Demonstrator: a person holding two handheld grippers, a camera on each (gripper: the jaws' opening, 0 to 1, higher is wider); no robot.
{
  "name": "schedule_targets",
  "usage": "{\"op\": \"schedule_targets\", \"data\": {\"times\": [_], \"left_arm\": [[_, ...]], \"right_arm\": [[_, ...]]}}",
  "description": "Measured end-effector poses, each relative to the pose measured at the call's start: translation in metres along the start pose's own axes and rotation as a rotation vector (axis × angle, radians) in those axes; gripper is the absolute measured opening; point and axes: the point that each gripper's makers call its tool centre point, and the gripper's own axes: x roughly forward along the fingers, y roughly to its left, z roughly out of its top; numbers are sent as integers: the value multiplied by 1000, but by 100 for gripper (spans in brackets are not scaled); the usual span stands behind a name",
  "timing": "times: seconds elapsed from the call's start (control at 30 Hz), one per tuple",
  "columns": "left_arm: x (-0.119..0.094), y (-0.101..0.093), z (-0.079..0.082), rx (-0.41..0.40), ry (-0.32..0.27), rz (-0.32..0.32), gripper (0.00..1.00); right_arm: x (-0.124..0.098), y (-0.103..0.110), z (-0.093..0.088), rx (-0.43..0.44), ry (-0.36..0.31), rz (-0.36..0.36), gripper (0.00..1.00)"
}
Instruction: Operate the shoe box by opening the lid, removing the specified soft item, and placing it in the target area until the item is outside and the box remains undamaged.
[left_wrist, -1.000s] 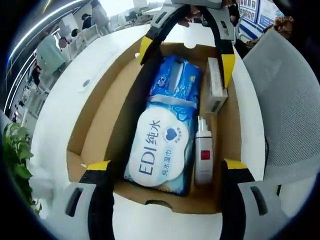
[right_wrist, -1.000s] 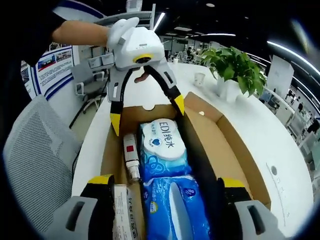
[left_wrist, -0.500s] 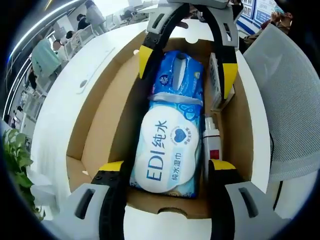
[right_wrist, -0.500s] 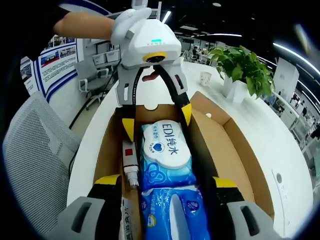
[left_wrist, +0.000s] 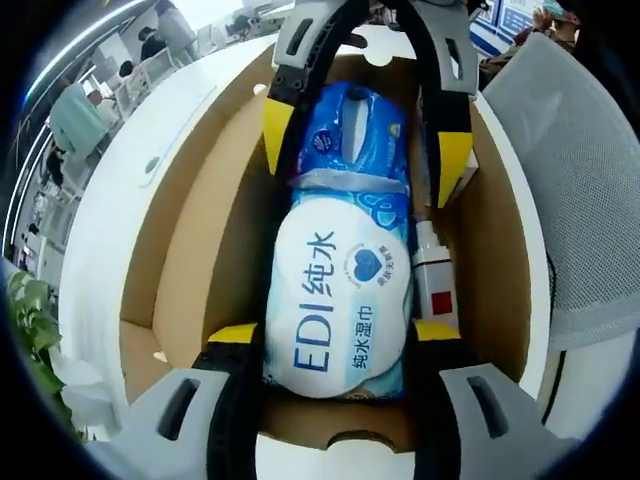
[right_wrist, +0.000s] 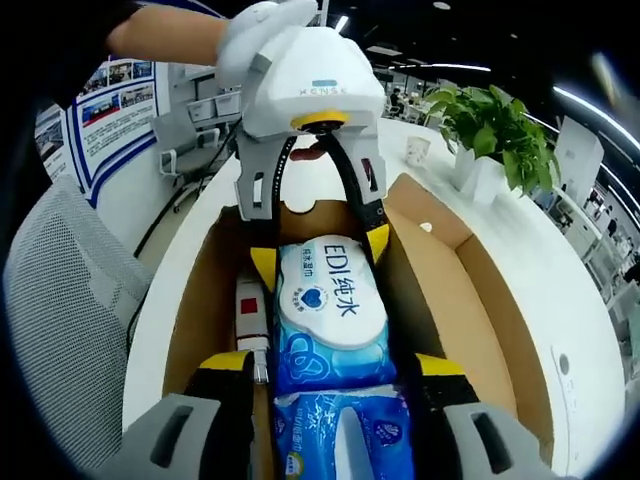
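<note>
Now both my grippers have sunk deeper into the open shoe box (left_wrist: 190, 250) than half a second ago, and each one straddles its own pack. In the left gripper view my left gripper (left_wrist: 335, 335) has its yellow-tipped fingers (left_wrist: 232, 335) spread to either side of the white-topped wipes pack (left_wrist: 340, 295), which has grown larger between them; they look close to its sides, but I cannot tell whether they touch, so I judge them released, not yet clenched. In the right gripper view my right gripper (right_wrist: 335, 365) stands the same way over the blue tissue pack (right_wrist: 340, 435), fingers apart on both flanks, with nothing squeezed. The two packs lie end to end down the middle of the box, touching. A small white bottle with a red label (left_wrist: 438, 290) lies just beside the wipes pack, against the cardboard wall. The lid is already off, and the box sits on the white tabletop (left_wrist: 120, 180). So the soft item is still inside, and I am at the point of closing on it. My worry is catching the bottle or scraping the wall as I close and lift.
</note>
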Motion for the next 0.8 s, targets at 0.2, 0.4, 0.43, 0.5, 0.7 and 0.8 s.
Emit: {"op": "schedule_targets", "data": {"times": [0.2,0.4,0.43,0.5,0.7,0.8], "left_arm": [[3,-1,1,14,-5,-11,59],[4,-1,1,22,4,-23,58],[5,-1,1,24,6,-23,58],[6,-1,1,27,12,-27,58],[7,-2,1,27,20,-35,58],[8,-3,2,22,24,-38,58]], "right_arm": [[9,-1,0,-2,8,1,57],[17,-1,2,-5,16,14,56],[19,-1,2,-4,17,15,56],[21,0,2,-3,22,21,54],[29,0,2,-4,38,27,53],[31,-1,2,-4,43,28,53]]}}
